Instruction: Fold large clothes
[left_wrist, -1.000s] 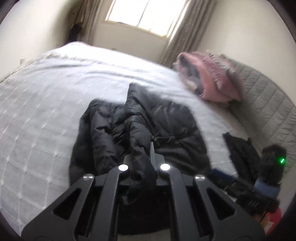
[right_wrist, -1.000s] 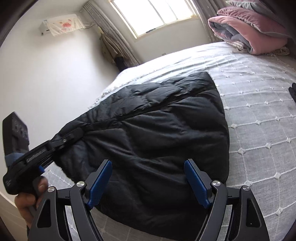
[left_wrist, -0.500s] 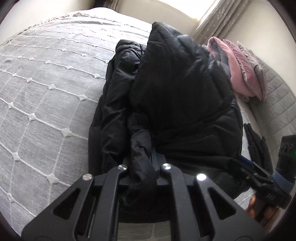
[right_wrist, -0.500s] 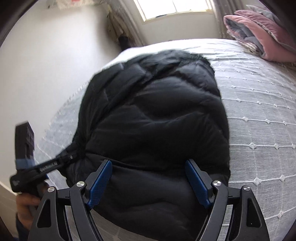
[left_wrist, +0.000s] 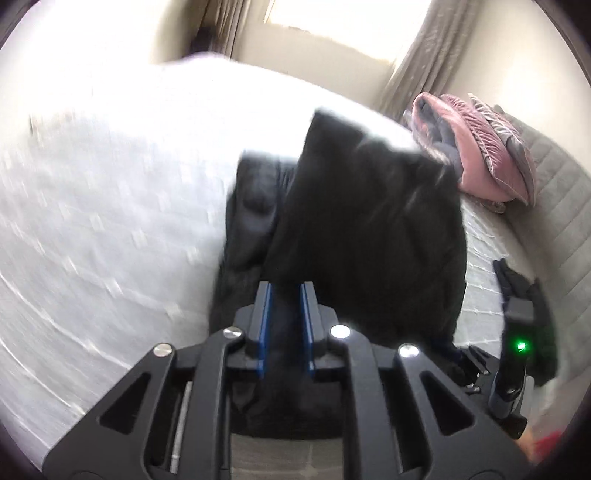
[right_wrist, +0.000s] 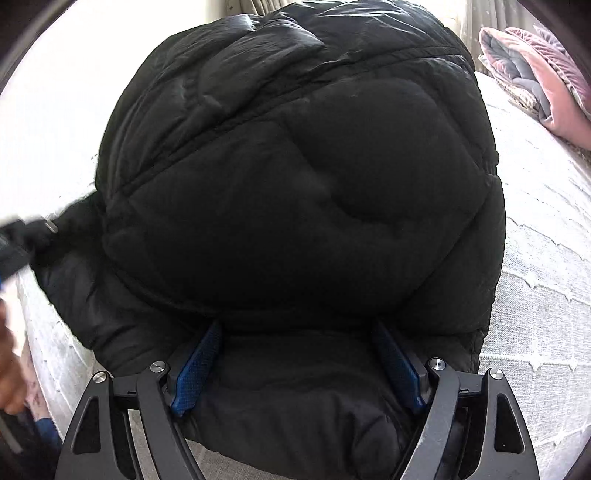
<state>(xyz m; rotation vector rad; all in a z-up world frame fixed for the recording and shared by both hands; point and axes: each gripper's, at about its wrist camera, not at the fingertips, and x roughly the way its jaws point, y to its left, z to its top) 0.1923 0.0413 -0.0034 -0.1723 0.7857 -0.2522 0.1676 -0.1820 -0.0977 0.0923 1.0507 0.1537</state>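
We have the black puffer jacket (right_wrist: 295, 192) on the bed (left_wrist: 92, 229), its near hem at the bed's front edge. The upper half is bulging toward the right wrist camera and fills that view from 9 to 3 o'clock.

The left gripper (left_wrist: 284, 325) shows its blue-lined fingers (left_wrist: 264, 325) standing a narrow gap apart. Dark cloth lies in and beyond that gap, but the frame is blurred and we cannot tell whether they pinch it. In the right wrist view the same gripper appears at 9 o'clock, right against a corner of the jacket.

The right gripper (right_wrist: 295, 365) is spread wide, its fingers (right_wrist: 199, 362) either side of a padded fold and gripping nothing.

The risk we see is the puffy layer springing back or sliding off toward the front edge, since the filling resists a crease and nothing presses it down. With the left side unsecured, the fold could land skewed.

Compared with a second ago, the left fingers have parted from the tight clamp they held on the fabric. The jacket has been raised from lying flat to looming over the right camera. The pink bedding (left_wrist: 476, 147) at 2 o'clock and the small dark item (left_wrist: 517, 284) at 3 o'clock are unmoved.
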